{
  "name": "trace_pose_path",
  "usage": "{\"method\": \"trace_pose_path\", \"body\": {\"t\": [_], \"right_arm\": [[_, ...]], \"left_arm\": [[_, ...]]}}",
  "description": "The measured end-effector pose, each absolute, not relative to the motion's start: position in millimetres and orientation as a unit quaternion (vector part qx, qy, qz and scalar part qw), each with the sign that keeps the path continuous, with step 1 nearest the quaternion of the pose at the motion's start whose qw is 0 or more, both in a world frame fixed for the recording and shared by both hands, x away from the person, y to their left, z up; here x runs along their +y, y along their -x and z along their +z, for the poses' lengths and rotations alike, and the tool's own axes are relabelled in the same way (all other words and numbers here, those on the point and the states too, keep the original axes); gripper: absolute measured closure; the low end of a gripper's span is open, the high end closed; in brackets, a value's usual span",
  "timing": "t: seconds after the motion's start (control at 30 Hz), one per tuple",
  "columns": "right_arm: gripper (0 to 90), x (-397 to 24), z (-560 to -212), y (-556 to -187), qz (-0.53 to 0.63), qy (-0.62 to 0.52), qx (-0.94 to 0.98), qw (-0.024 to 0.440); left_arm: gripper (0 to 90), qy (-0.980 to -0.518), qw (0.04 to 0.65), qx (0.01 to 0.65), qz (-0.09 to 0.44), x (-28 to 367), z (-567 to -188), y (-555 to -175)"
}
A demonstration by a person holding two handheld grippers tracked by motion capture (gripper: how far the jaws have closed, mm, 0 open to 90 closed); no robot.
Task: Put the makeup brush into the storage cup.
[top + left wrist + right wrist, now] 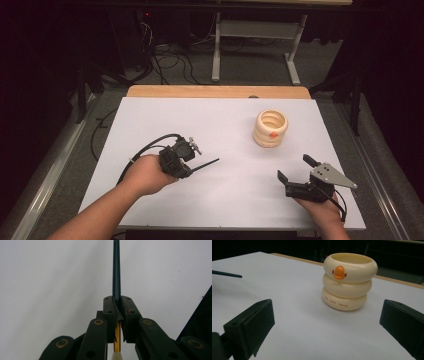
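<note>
Brush [206,163], thin and dark, is the likely subject. In the high view it juts from the left gripper [186,169], its free end aimed right and slightly away across the white table [150,115], toward a cream ringed cup [270,128] well apart from it. The right gripper [296,176] rests near the table's right edge, jaws spread and empty.

In the left gripper view the jaws clamp the brush [116,270] on its dark handle just above a gold ferrule; the long axis runs straight out between them. It looks light, stiff and smooth, so likely to swivel.

In the right gripper view the cup [349,280] stands upright between the parted jaws, farther off.
</note>
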State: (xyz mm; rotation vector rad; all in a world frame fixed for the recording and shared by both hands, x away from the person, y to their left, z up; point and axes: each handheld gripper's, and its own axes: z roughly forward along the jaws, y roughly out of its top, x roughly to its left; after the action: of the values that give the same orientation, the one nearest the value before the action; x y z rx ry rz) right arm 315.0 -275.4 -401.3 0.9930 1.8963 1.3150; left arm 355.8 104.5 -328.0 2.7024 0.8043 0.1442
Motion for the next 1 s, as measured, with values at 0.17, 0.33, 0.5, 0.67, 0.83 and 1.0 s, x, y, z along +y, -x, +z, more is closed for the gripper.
{"method": "trace_pose_path", "body": {"t": [0.17, 0.33, 0.5, 0.67, 0.83, 1.0], "right_arm": [[0.9, -275.5, -401.3, -314.7, 0.499, -0.378, 0.716, 0.309], [0.8, -275.0, -401.3, -314.5, 0.499, -0.377, 0.717, 0.308], [0.8, -274.8, -401.5, -314.7, 0.498, -0.377, 0.718, 0.308], [0.9, -274.8, -401.6, -314.6, 0.498, -0.377, 0.718, 0.308], [0.9, -274.5, -401.7, -314.6, 0.498, -0.378, 0.718, 0.307], [0.9, -274.5, -401.8, -314.8, 0.497, -0.375, 0.719, 0.309]], "left_arm": [[83.3, -0.951, 0.155, 0.261, 0.051, 91.0, -326.6, -354.6], [83.3, -0.954, 0.155, 0.25, 0.049, 82.9, -326.7, -352.4], [83.3, -0.958, 0.158, 0.237, 0.042, 73.8, -325.0, -351.3], [83.3, -0.961, 0.161, 0.222, 0.038, 67.9, -324.2, -350.2], [83.3, -0.964, 0.169, 0.201, 0.034, 59.5, -322.8, -348.4], [83.3, -0.965, 0.173, 0.194, 0.034, 54.6, -322.7, -347.3]]}}
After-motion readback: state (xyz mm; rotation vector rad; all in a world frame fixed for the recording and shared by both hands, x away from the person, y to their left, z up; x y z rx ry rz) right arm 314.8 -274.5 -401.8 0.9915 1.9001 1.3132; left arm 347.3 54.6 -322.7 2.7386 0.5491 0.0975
